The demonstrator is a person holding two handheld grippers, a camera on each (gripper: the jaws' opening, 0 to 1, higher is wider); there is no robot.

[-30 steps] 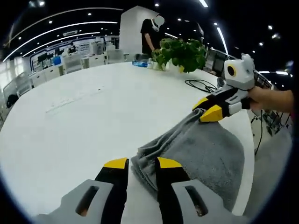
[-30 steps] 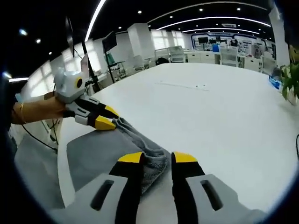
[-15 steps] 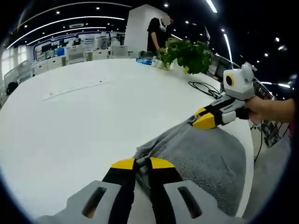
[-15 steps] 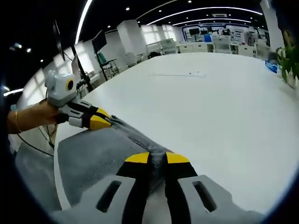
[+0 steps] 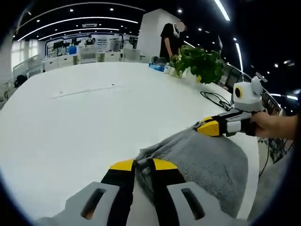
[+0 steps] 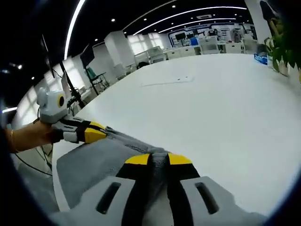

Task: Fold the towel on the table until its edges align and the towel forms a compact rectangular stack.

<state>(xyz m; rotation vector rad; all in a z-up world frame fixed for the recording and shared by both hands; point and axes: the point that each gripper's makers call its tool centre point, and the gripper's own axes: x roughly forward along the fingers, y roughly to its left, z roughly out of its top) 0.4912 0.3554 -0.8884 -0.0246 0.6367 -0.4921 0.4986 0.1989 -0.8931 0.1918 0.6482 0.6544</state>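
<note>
Left gripper [image 5: 139, 165] pinched tight on one corner of the grey towel [image 5: 211, 160], yellow-tipped jaws drawn together with a fold of cloth caught between them. Right gripper [image 6: 158, 159] clamped the same way on the other corner, jaws close together around a ridge of fabric. Towel near the rounded edge of the white table [image 5: 70, 122], its gripped edge bunched into a raised ridge running between the two grippers, the rest spread flat toward the table's rim. Seen from the left gripper view, right gripper [image 5: 212, 127] off to the right, yellow tip touching the towel's far corner, held by a hand [image 5: 275, 127]. Seen from the right gripper view, left gripper [image 6: 91, 133] off to the left, yellow tip on the cloth, held by a hand [image 6: 28, 135] wearing a thin bracelet at the wrist. Wide bare tabletop [image 6: 225, 94] beyond the towel. At the far side of the table, a leafy green plant [image 5: 200, 61] with a black cable [image 5: 216, 99] lying looped on the surface near it, and a small blue item [image 5: 156, 67] just beside the plant, too small to identify. Behind the plant, a person in dark clothes [image 5: 168, 40] standing by a white pillar [image 5: 153, 30]. Green leaves [image 6: 282, 42] also at the right of the right gripper view. Open office space with desks and ceiling light strips in the background.
</note>
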